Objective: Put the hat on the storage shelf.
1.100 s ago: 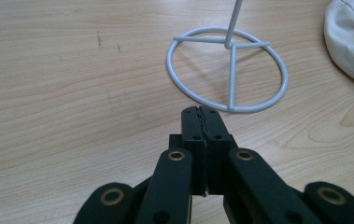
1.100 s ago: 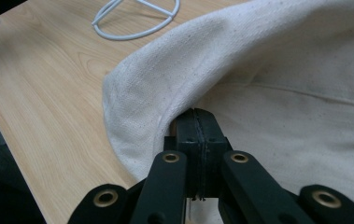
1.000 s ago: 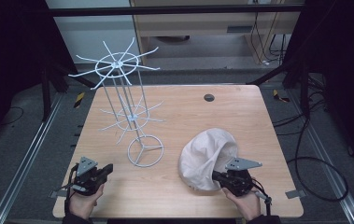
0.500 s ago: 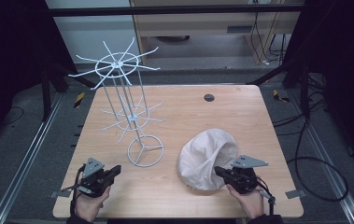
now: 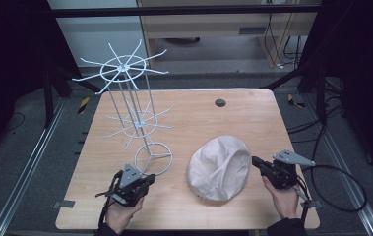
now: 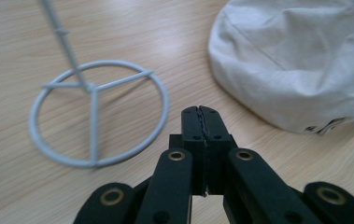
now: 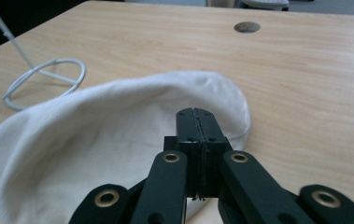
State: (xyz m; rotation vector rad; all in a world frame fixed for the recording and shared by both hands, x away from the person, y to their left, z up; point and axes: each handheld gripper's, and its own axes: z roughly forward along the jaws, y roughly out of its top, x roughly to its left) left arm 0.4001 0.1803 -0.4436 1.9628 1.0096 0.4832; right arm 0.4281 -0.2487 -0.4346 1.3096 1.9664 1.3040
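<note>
- High view: a pale wooden table with a dark round hole, grey floor and metal rails around it (dark room). The white cap lies front right, beside the wire rack.
- Left gripper view: left gripper, jaws pressed together, hovers between the rack's ring base and the cap.
- Right gripper view: right gripper, jaws pressed together and holding nothing, just over the cap.

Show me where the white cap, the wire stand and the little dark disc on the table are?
white cap [image 5: 218,167], high view, on its crown.
wire stand [image 5: 153,158], high view, on its ring base.
dark disc [image 5: 220,103], high view, on its middle.
</note>
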